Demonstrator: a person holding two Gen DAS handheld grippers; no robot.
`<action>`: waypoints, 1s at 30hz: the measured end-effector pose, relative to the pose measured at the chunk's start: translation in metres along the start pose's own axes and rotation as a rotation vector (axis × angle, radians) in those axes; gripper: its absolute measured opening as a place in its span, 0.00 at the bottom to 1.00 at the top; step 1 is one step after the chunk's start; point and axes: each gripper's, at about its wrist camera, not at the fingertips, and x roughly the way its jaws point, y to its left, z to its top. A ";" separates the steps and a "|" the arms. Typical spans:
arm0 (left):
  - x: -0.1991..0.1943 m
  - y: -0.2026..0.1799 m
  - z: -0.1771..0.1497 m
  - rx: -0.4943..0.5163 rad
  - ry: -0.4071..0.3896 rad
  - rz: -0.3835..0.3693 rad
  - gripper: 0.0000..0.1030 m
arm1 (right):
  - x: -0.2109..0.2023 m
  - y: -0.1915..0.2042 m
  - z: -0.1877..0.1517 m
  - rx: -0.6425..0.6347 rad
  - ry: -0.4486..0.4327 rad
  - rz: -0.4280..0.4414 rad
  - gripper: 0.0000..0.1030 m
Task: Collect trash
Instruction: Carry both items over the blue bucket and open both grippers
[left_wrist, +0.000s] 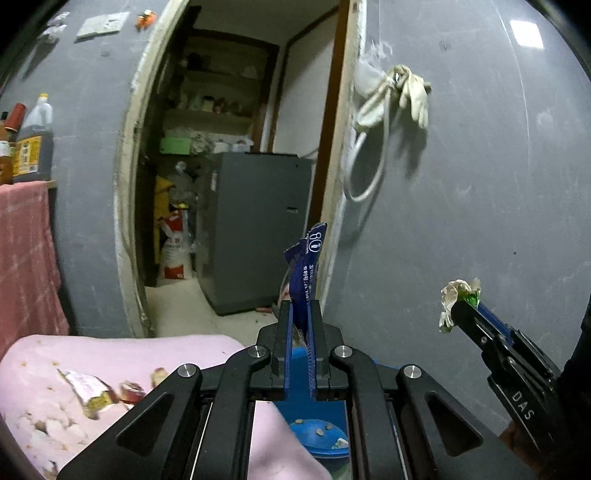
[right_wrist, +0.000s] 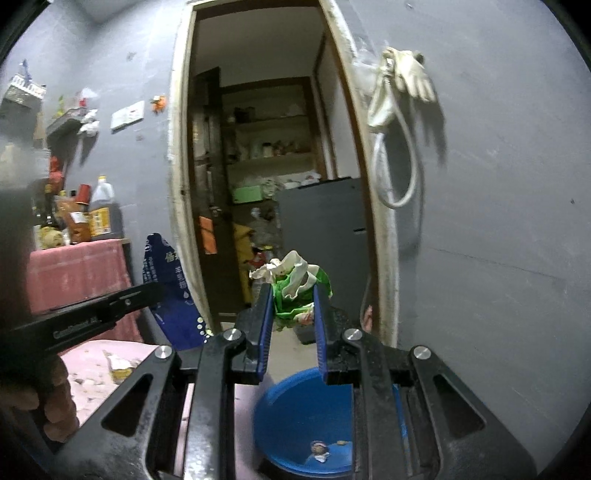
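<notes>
Carry step: my left gripper (left_wrist: 300, 310) fingers pinch a blue wrapper (left_wrist: 304, 258); right gripper (right_wrist: 293, 299) fingers pinch crumpled green-white paper (right_wrist: 291, 284). Next, I judge: release both over the blue bin (right_wrist: 291, 413) below.

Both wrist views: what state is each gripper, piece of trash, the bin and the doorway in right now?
left gripper: shut on the blue wrapper, which stands upright.
right gripper: shut on the crumpled green and white trash.
blue bin: open, a few scraps at the bottom.
pink cloth: littered with wrappers and crumbs.
doorway: open.
gloves: hanging on the wall.
</notes>
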 end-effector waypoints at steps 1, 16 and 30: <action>0.008 -0.003 -0.002 0.003 0.017 -0.006 0.05 | 0.003 -0.006 -0.003 0.012 0.007 -0.009 0.20; 0.100 0.000 -0.030 -0.036 0.288 0.016 0.05 | 0.066 -0.058 -0.049 0.232 0.134 -0.147 0.20; 0.157 0.013 -0.059 -0.080 0.463 0.038 0.05 | 0.118 -0.066 -0.086 0.259 0.304 -0.154 0.23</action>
